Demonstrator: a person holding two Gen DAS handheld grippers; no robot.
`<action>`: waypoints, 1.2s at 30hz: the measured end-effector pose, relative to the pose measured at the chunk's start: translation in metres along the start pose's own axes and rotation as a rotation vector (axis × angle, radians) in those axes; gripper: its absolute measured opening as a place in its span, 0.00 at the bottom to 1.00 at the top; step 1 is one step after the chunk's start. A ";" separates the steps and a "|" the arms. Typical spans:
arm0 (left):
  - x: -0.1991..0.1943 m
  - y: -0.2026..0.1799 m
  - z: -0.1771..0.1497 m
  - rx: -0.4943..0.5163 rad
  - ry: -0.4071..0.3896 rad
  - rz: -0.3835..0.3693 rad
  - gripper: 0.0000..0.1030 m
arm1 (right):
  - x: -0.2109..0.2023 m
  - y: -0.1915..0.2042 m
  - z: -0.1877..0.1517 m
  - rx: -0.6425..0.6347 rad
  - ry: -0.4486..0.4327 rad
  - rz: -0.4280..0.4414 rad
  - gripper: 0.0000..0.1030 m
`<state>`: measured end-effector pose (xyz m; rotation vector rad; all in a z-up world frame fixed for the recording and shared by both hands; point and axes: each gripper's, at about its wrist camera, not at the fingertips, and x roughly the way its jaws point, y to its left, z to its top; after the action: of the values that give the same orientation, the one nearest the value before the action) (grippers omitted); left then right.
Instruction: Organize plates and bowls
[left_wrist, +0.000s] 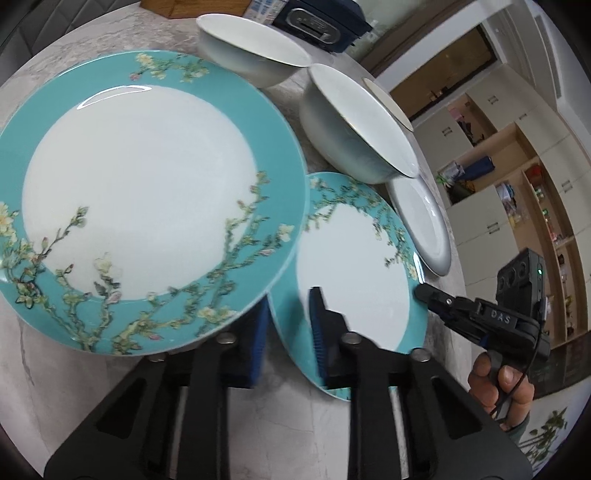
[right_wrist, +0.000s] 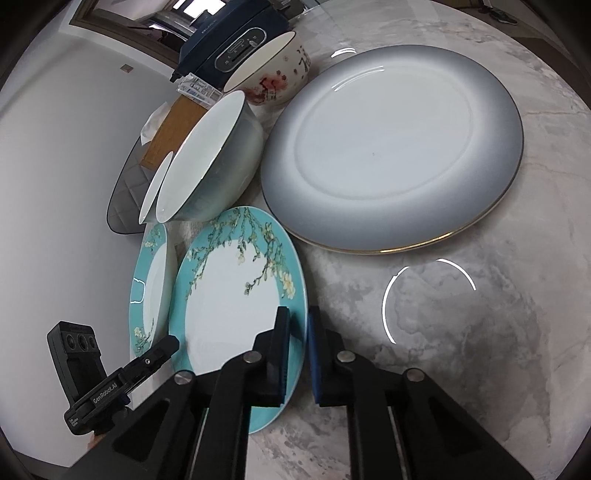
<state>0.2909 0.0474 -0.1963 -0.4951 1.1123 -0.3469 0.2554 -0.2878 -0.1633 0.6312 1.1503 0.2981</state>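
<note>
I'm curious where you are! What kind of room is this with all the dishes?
Probably a home dining or kitchen area. Flowery teal plates and white bowls sit on a marble-look table, with a dark countertop appliance behind and storage cabinets with open shelves across the room.

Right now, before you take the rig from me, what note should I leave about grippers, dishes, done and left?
Left gripper: shut on the small teal plate, at its rim.
Right gripper: shut on the opposite rim.
Large teal plate, grey plate, two white bowls, patterned bowl: unstacked on the table.
Done: plate gripped.
Left: stack plates, nest bowls.
</note>
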 end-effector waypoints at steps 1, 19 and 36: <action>0.000 0.002 0.000 -0.007 -0.003 -0.007 0.10 | -0.001 0.000 0.000 -0.001 0.000 -0.003 0.11; -0.008 -0.013 -0.013 0.057 -0.021 0.035 0.10 | -0.014 0.011 -0.017 -0.016 -0.025 -0.049 0.11; -0.058 -0.022 -0.079 0.113 -0.057 0.026 0.11 | -0.059 0.038 -0.103 -0.093 -0.078 -0.057 0.12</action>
<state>0.1946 0.0418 -0.1686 -0.3878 1.0370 -0.3690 0.1416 -0.2575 -0.1229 0.5233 1.0709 0.2748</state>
